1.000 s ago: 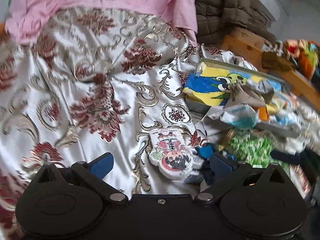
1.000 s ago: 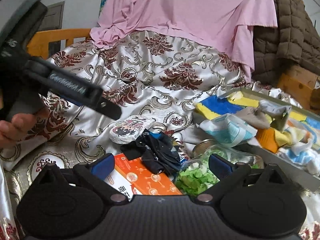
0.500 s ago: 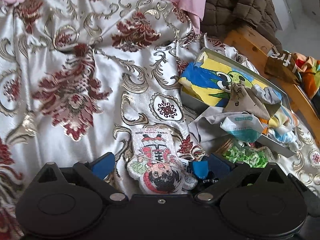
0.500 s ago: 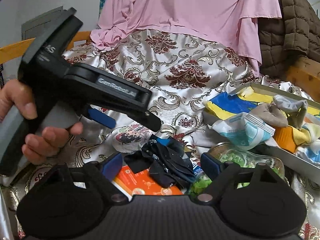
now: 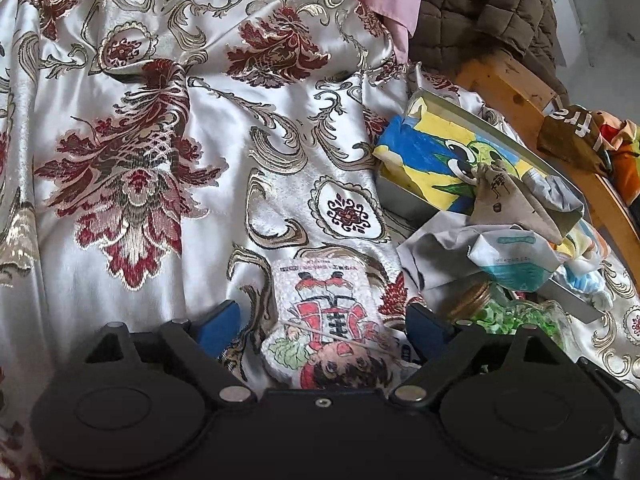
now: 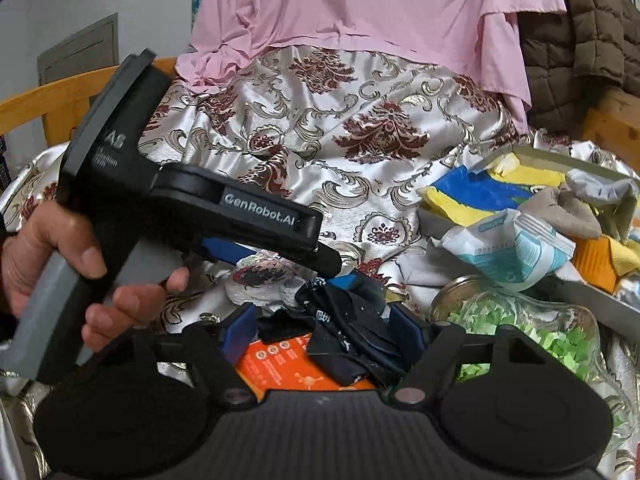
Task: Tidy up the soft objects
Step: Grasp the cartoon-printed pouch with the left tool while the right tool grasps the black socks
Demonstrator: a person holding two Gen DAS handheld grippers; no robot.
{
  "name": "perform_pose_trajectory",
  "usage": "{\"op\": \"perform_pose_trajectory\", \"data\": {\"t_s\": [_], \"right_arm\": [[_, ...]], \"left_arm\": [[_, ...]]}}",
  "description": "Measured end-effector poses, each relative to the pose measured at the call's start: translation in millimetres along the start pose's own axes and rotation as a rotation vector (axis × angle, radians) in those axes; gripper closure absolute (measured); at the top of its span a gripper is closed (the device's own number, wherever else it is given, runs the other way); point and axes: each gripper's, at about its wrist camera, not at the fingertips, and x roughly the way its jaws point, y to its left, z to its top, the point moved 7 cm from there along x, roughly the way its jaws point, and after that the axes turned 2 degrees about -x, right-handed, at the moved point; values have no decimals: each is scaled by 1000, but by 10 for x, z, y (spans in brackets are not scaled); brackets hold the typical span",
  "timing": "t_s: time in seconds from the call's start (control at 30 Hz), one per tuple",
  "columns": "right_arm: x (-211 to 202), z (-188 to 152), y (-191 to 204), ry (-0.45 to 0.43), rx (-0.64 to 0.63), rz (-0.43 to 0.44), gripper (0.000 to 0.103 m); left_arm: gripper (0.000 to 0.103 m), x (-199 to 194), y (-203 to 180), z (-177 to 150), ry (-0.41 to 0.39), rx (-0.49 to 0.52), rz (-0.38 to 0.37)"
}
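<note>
Nearest the left gripper (image 5: 320,320), its jaws stand spread wide, and a small flat cartoon-printed plush pad (image 5: 332,328) lies between them on the brocade satin cover (image 5: 160,160), not yet pinched. The pad is white-edged and fuzzy, printed with a red-robed figure whose head points toward the camera; it looks limp and thin, likely to fold when squeezed. A thin pale thread or crease crosses its print.

The right gripper (image 6: 320,332) is also spread, its jaws straddling a crumpled dark navy sock (image 6: 348,340) that rests on an orange box (image 6: 280,364). Whether the pads touch the sock cannot be told.

The risks, as I judge them: the two tools are crowded together, the left one hanging just ahead of the right jaws, so closing either could knock the other. The left jaws may also catch a fold of the slippery cover along with the pad and drag it. Just right of both sets of jaws lies a glass jar of green bits (image 6: 520,336) on its side; a sideways sweep could roll it.

Farther right, beyond the jar, a grey tray (image 5: 404,200) already holds a blue and yellow cartoon cloth (image 5: 432,156), a beige pouch (image 5: 508,200) and a tissue packet (image 5: 516,256) spilling over its edge. Farthest ahead hangs a pink garment (image 6: 380,8).
</note>
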Motion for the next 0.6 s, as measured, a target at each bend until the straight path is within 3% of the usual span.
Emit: {"op": "perform_pose_trajectory", "data": {"t_s": [0.2, 0.37, 0.6], "right_arm": [[22, 14, -54, 9, 35, -16, 37], [25, 14, -62, 17, 47, -8, 45], [0, 24, -11, 28, 40, 10, 73]], "left_arm": [[16, 30, -29, -28, -16, 62, 17], [24, 1, 38, 2, -19, 23, 13], [30, -26, 13, 6, 19, 49, 12]]}}
